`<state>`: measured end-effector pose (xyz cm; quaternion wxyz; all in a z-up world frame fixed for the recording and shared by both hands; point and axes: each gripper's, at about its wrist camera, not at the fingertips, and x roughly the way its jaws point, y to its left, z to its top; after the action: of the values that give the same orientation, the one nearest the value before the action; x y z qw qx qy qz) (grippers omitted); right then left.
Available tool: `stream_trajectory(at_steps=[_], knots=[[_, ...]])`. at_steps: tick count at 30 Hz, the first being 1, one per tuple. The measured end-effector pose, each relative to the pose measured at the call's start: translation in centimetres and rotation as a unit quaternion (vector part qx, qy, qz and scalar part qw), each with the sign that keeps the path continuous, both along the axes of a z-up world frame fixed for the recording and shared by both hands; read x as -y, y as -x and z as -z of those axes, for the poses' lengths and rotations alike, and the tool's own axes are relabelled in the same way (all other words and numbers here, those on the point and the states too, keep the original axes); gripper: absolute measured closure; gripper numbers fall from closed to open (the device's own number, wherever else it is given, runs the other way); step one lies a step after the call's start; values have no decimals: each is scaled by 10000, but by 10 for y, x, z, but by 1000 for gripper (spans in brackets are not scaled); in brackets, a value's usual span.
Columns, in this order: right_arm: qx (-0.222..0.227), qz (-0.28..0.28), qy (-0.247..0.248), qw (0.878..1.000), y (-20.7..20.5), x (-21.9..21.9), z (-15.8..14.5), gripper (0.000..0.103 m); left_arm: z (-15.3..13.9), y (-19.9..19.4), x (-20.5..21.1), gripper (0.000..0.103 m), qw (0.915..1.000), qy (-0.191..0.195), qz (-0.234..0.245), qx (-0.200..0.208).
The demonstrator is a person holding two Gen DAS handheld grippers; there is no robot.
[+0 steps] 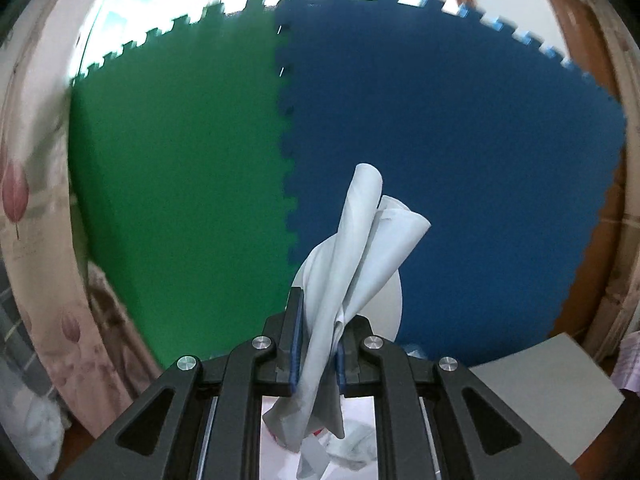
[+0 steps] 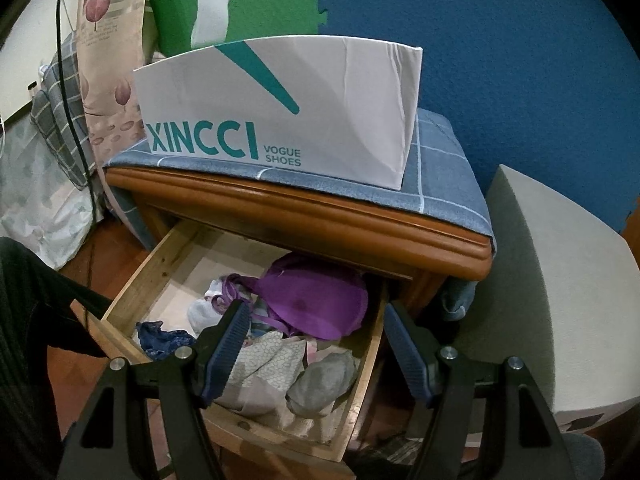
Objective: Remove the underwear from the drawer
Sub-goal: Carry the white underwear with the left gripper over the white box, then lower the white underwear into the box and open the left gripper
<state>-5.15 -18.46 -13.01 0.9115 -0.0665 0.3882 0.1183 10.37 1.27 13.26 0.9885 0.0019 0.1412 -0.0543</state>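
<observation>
Nearest in the left wrist view: left gripper (image 1: 318, 354) clamped narrow on pale grey underwear (image 1: 360, 240), blue pads pressed against the cloth from both sides. Bunched and twisted between the fingers, rising beyond the tips in two folded lobes, with a crumpled tail hanging back below the clamp toward the camera. Just behind the cloth, part of a white rounded shape, too hidden to name. Farther off, filling most of the frame, a green foam mat (image 1: 180, 160) on the left joined by puzzle teeth to a blue foam mat (image 1: 460, 140) on the right; a floral curtain (image 1: 24, 200) at far left, a grey box (image 1: 548, 392) at lower right. In the right wrist view: right gripper (image 2: 316, 344) spread wide, holding nothing, poised over the open wooden drawer (image 2: 160, 272). Between and just beyond the fingers, a heap of clothes: a patterned pale garment (image 2: 268, 356) near the left finger, a grey balled piece (image 2: 324, 380) toward the drawer's near right, a dark blue lace item (image 2: 160, 338) to the left, a purple bra (image 2: 316, 296) farther in. Above the drawer, the nightstand (image 2: 320, 220) topped with a blue checked cloth (image 2: 440, 176) and a white shoe box (image 2: 280, 112) marked XINCCI. Farthest, the same foam mats.
</observation>
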Motion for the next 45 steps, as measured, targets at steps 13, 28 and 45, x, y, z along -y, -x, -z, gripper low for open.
stream_trajectory(at_steps=[13,28,45], knots=[[-57,-74,31,10000,1,-5,2,32,79,-50,-24,92,9936,-258,-630,-902],[-99,-127,78,9998,0,-8,4,32,172,-85,-11,92,9642,-395,-490,-2577],[-124,-184,171,9996,1,-13,6,32,181,-105,-21,86,9579,-463,-706,-2744]])
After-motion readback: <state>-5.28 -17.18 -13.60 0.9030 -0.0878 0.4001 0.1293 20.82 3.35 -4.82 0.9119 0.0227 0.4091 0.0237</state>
